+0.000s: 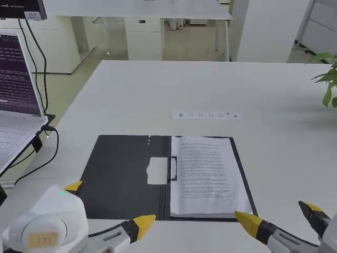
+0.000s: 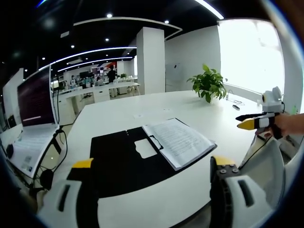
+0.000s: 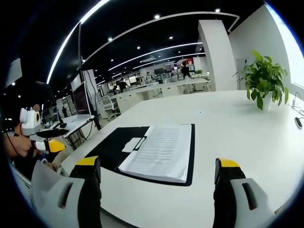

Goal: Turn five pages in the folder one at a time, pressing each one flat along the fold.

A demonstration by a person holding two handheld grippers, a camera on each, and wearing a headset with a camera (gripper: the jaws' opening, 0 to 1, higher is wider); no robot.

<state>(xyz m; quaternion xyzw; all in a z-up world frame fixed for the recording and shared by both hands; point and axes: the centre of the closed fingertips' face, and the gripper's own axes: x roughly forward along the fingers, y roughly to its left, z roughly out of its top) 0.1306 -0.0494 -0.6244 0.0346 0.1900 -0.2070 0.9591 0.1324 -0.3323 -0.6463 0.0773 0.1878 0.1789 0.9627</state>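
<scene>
Spread wide, gripping nothing: left tongs (image 1: 109, 203) and right tongs (image 1: 277, 213). Open folder (image 1: 126, 174) flat on table (image 1: 131, 89) just ahead of both, page stack (image 1: 208, 174) nearer right tongs.

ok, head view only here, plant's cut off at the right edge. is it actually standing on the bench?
Observer: Yes. Right gripper view has the potted plant standing on the table, well clear of the folder.
Operator: anything else near it?
Observer: A small dark item lies on the table by it; too small to name.
Operator: jaws loaded?
Observer: No. Both open: left gripper and right gripper, nothing between the jaws.
</scene>
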